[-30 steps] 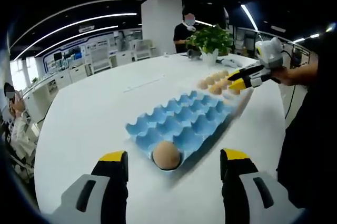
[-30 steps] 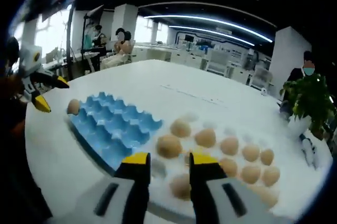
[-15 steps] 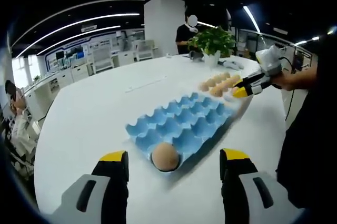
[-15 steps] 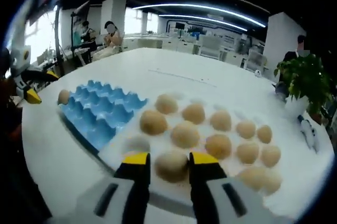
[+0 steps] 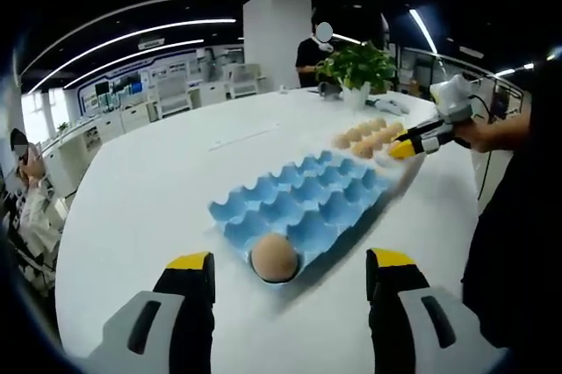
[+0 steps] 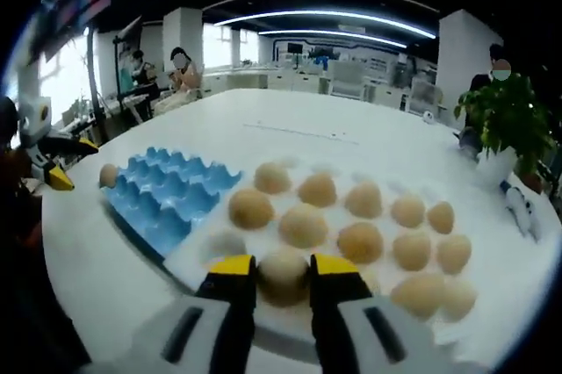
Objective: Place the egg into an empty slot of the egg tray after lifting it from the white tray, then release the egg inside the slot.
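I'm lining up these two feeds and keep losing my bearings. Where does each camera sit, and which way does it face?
Left gripper view: rides on the left claw, whose jaws stand wide apart, facing along the blue egg tray and its one egg; a person's hand holds the right claw at upper right.
Right gripper view: rides on the right claw, jaws closed around an egg in the white tray; the left claw shows at far left.
Shared: blue egg tray, white tray's eggs, potted plant.

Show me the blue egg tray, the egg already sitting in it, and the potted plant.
Blue egg tray (image 5: 307, 203): left gripper view, on an empty cup near its middle.
Egg in the tray (image 5: 274, 256): left gripper view, middle of its shell.
Potted plant (image 6: 505, 119): right gripper view, on its leaves.
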